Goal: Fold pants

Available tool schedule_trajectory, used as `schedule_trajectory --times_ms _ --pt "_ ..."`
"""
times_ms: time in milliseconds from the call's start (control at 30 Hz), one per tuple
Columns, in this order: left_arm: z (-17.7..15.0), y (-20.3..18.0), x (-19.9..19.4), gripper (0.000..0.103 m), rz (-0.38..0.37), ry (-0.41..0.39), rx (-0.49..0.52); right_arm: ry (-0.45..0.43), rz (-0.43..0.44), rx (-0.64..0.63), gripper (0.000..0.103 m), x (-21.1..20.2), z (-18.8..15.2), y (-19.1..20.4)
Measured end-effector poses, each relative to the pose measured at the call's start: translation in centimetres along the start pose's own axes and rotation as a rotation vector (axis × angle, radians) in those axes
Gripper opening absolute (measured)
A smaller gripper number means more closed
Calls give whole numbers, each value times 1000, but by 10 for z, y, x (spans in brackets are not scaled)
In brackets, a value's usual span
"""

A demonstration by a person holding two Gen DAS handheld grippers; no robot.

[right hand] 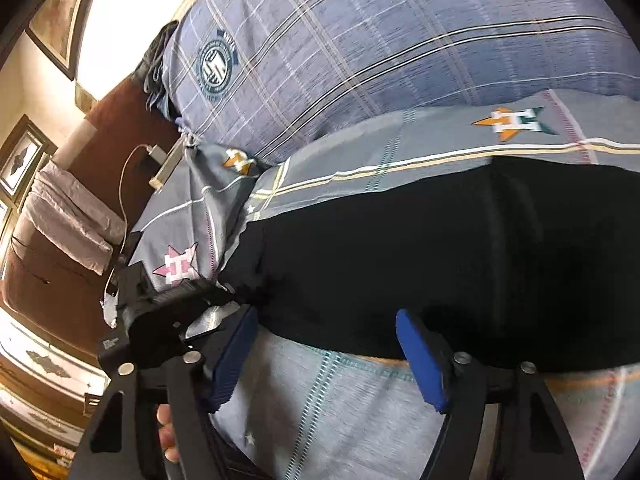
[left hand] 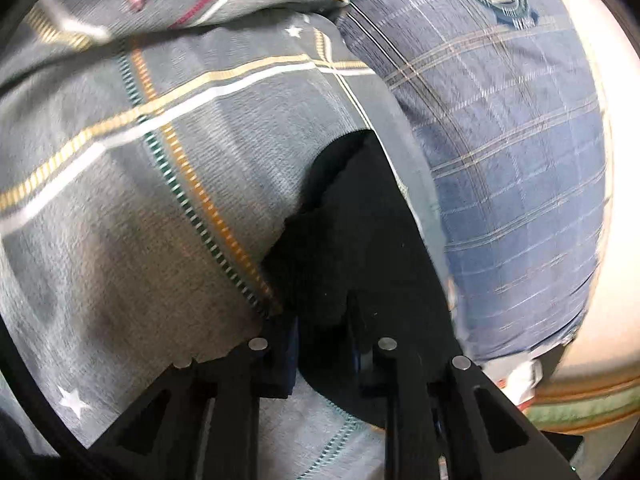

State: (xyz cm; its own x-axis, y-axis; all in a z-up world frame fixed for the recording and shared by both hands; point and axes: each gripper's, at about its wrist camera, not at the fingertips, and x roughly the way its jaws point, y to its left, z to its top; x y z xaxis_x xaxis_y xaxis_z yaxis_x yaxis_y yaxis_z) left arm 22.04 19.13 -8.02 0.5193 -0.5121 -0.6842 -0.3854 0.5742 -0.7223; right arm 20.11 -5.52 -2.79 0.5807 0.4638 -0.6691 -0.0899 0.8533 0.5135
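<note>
The black pants (right hand: 440,256) lie across a grey plaid bedsheet (right hand: 340,400) in the right wrist view. My right gripper (right hand: 326,356) is open, its blue pads (right hand: 236,360) spread just in front of the pants' near edge, holding nothing. In the left wrist view my left gripper (left hand: 322,344) is shut on a bunched end of the black pants (left hand: 348,240), which rises from between the fingers over the grey sheet (left hand: 120,200). The other gripper's black body (right hand: 148,320) shows at the left of the right wrist view.
A blue plaid pillow (left hand: 512,160) with a round crest lies beyond the pants, also in the right wrist view (right hand: 360,48). A brown floor, a charger cable (right hand: 128,184), folded towels (right hand: 68,220) and wall pictures lie left of the bed.
</note>
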Motion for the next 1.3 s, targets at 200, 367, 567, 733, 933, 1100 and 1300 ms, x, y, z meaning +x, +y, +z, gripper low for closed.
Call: schedule_trajectory --times_ms 200,367,567,733,933,1100,1300 --pt "1 -2 2 23 11 -2 12 40 37 -33 74 29 17 14" --pt "-3 -23 -2 14 63 -72 97 76 53 -51 74 49 25 17" --pt "-19 -51 -17 14 137 -182 279 72 83 -53 74 35 32 11" --pt "-36 -85 -29 12 164 -290 410 40 121 -84 75 6 36 -12" --pt "-87 -160 -47 12 219 -411 733 -93 231 41 83 -53 55 -66" --pt "-146 -221 -26 12 185 -371 937 -178 281 120 91 -109 70 -116" --pt "-224 -261 41 12 207 -279 1211 -242 296 328 92 -145 60 -189"
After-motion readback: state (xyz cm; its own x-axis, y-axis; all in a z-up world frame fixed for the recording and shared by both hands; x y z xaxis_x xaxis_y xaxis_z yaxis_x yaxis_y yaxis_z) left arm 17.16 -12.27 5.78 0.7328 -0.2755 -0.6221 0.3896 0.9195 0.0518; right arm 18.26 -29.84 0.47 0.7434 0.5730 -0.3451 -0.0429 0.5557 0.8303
